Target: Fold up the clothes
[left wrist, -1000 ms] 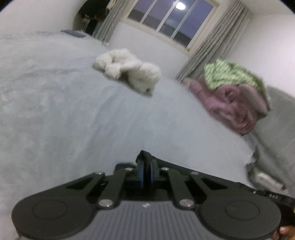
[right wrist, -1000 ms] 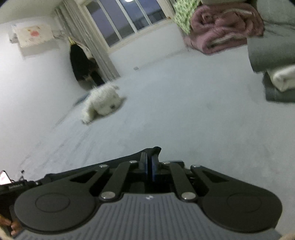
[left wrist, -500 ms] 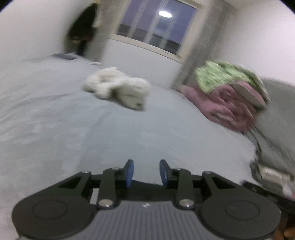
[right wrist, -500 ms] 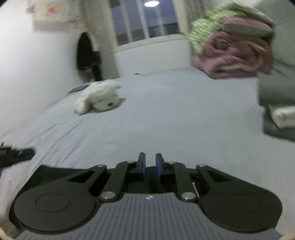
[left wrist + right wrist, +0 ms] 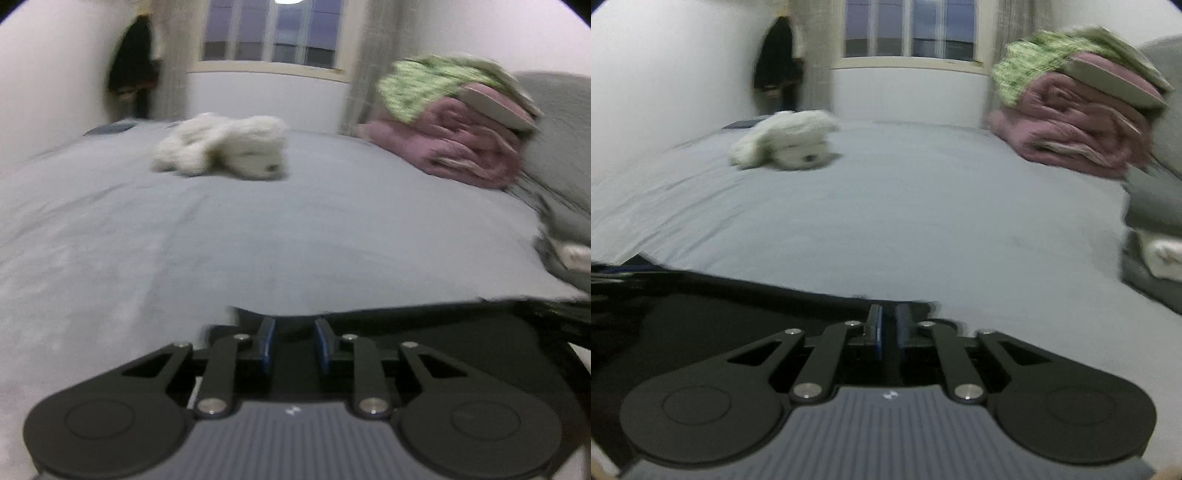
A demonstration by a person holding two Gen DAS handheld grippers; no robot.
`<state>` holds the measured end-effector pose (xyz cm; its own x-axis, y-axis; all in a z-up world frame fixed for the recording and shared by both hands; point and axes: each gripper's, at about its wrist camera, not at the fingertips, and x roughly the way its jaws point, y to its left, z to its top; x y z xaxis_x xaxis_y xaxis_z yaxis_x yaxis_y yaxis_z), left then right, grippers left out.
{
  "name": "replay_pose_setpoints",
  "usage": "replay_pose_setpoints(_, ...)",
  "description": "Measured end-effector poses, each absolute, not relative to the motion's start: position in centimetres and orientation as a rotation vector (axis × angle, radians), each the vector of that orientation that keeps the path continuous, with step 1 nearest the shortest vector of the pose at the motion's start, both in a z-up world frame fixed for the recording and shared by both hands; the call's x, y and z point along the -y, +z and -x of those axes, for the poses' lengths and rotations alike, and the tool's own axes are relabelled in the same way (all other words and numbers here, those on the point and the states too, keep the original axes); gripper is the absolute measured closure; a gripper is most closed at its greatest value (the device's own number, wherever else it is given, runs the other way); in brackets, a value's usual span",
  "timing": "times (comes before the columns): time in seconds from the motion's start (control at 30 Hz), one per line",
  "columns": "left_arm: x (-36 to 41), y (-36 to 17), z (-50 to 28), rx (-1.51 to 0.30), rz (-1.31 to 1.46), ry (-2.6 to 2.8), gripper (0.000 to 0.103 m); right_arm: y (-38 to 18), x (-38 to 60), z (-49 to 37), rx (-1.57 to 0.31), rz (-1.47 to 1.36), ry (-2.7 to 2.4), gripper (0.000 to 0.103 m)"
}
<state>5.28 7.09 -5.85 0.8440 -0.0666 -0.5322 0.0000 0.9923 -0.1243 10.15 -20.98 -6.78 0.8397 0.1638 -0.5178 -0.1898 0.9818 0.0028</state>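
Observation:
A black garment (image 5: 461, 350) lies spread on the grey bed (image 5: 258, 229), under and to the right of my left gripper (image 5: 293, 332). That gripper's jaws stand apart and are closing; the pads press on nothing and the cloth lies beneath them. In the right wrist view the same black garment (image 5: 701, 321) stretches left from my right gripper (image 5: 889, 317). Its jaws are almost together, with the garment's far edge dark between the tips.
A white plush toy (image 5: 225, 147) lies mid-bed. Folded pink blankets (image 5: 454, 147) topped with green cloth (image 5: 417, 88) sit at the far right. Grey bedding (image 5: 1152, 258) is stacked at the right edge. Dark clothes (image 5: 133, 62) hang in the far left corner.
Both views have rolled to level. The left jaws opened and let go of the black cloth. The right jaws parted a little, then came together again. The garment now lies flatter on the bed.

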Motion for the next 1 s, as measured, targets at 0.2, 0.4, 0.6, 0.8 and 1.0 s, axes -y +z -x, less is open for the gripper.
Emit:
replay_pose_setpoints(0.2, -8.1, -3.4, -3.3, -0.501, 0.205, -0.05, 0.069, -4.9, 20.7, -8.1, -0.526, 0.005, 0.255, 0.085)
replay_pose_setpoints(0.4, -4.1, -3.9, -0.8, -0.53, 0.149, -0.312, 0.065, -5.2, 16.2, -3.9, -0.543, 0.098, 0.469, 0.085)
replay_pose_setpoints(0.6, -3.1, -6.1, 1.9, -0.579, -0.037, -0.4, 0.065, -6.5, 16.7, -1.5, -0.562, 0.178, 0.508, 0.087)
replay_pose_setpoints(0.8, -8.4, -5.9, 3.8, -0.556, -0.002, -0.349, 0.063, -6.5, 21.0, -0.7, -0.561, 0.153, 0.457, 0.087)
replay_pose_setpoints(1.0, -13.6, -5.2, 3.7, -0.628, 0.167, -0.229, 0.058, -6.0, 23.1, -1.1, -0.574, 0.079, 0.387, 0.081)
